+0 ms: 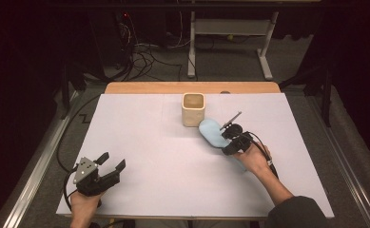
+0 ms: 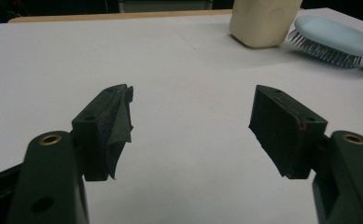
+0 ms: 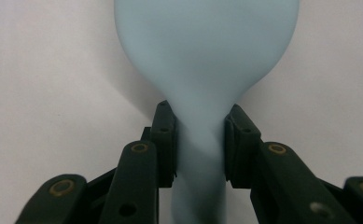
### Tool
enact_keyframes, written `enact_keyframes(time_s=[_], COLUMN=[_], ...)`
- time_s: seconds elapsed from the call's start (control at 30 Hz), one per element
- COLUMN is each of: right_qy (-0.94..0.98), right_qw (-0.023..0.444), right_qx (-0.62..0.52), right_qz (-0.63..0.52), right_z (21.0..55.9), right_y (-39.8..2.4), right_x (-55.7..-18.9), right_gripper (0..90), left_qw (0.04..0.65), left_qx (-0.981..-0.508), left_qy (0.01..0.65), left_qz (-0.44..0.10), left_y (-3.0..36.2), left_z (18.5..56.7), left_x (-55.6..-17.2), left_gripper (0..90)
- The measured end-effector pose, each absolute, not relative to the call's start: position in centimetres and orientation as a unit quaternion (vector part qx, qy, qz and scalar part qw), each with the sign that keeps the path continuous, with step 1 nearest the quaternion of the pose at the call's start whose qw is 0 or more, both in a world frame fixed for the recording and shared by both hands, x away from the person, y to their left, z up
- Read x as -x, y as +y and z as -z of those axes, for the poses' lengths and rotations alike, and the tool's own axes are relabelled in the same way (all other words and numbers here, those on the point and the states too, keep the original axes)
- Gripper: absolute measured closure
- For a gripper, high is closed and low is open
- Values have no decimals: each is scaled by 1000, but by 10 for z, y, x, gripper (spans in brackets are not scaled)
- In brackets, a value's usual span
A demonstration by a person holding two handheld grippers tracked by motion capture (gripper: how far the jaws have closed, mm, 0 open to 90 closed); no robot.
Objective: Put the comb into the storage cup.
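A pale blue hairbrush (image 1: pixel 211 132) lies on the white table sheet (image 1: pixel 149 156), bristles down, its head close to a cream square cup (image 1: pixel 193 109). My right gripper (image 1: pixel 226 141) is shut on the brush's narrow handle; in the right gripper view both pads press the neck of the hairbrush (image 3: pixel 207 56) from either side, with the gripper (image 3: pixel 198 116) low over the sheet. My left gripper (image 1: pixel 112 161) rests near the front left of the table, open and holding nothing. In the left gripper view, that gripper (image 2: pixel 193 93) points toward the cup (image 2: pixel 263 21) and the hairbrush (image 2: pixel 333 39).
The table's wooden far edge (image 1: pixel 192 88) shows beyond the sheet. Behind it, cables (image 1: pixel 144 59) lie on the floor beside the white legs of a desk frame (image 1: pixel 230 42). Metal rails (image 1: pixel 35 166) run along both sides of the table.
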State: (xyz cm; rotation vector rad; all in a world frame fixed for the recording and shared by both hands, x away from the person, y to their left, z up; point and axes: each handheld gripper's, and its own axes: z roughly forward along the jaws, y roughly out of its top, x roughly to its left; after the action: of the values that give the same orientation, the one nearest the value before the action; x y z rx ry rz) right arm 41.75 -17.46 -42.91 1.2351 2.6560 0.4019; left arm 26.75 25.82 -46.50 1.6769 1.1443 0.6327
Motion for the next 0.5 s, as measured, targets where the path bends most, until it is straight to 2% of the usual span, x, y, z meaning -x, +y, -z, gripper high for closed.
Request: enact_keyframes(time_s=[0.5], right_qy=[892], right_qw=[95], right_qx=[-414], right_qz=[-155], right_z=[422], right_y=[-185], right_x=[-407], right_gripper=[706], left_qw=[481], left_qx=[-691], left_qy=[473], left_qz=[-259], left_y=[259], left_z=[466], left_x=[-266], left_gripper=[278])
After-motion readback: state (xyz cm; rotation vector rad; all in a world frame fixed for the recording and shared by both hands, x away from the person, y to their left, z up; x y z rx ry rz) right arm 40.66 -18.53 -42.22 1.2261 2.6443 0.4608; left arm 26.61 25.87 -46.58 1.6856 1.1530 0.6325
